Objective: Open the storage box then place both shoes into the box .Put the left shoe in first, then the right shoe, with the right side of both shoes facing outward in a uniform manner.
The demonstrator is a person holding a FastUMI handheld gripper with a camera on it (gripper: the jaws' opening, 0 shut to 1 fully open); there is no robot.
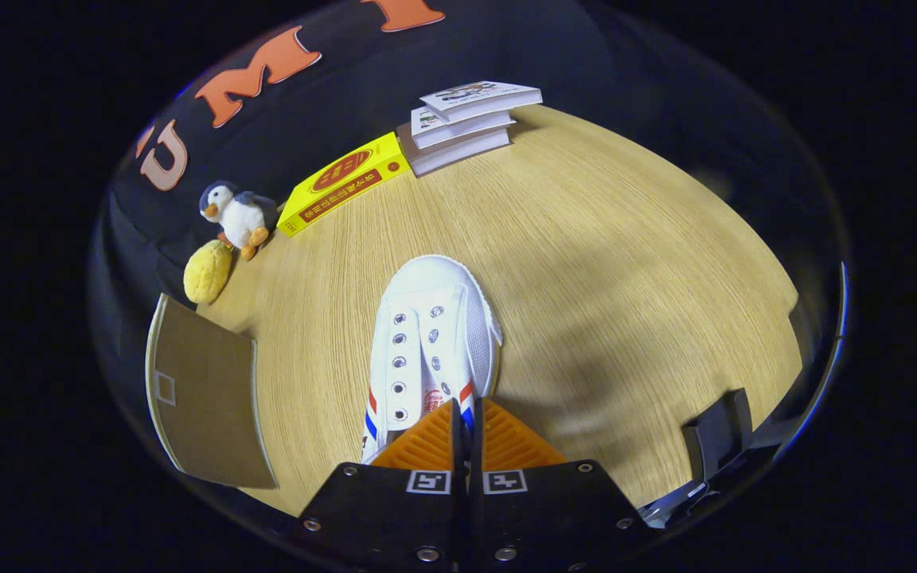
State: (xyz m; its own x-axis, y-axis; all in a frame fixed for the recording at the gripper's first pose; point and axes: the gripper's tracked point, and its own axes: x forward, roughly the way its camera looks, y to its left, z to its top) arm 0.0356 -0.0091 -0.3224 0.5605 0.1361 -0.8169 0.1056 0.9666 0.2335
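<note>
The tool (462, 426) is clenched on the heel end of the white canvas lace-up shoe (431, 342) over the pale wooden worktop (626, 263) — judging by this, boxing remains undone.

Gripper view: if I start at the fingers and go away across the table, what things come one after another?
Gripper, fingers closed together over the shoe's heel end → white shoe → yellow box → pile of books at the far edge of the table.
</note>
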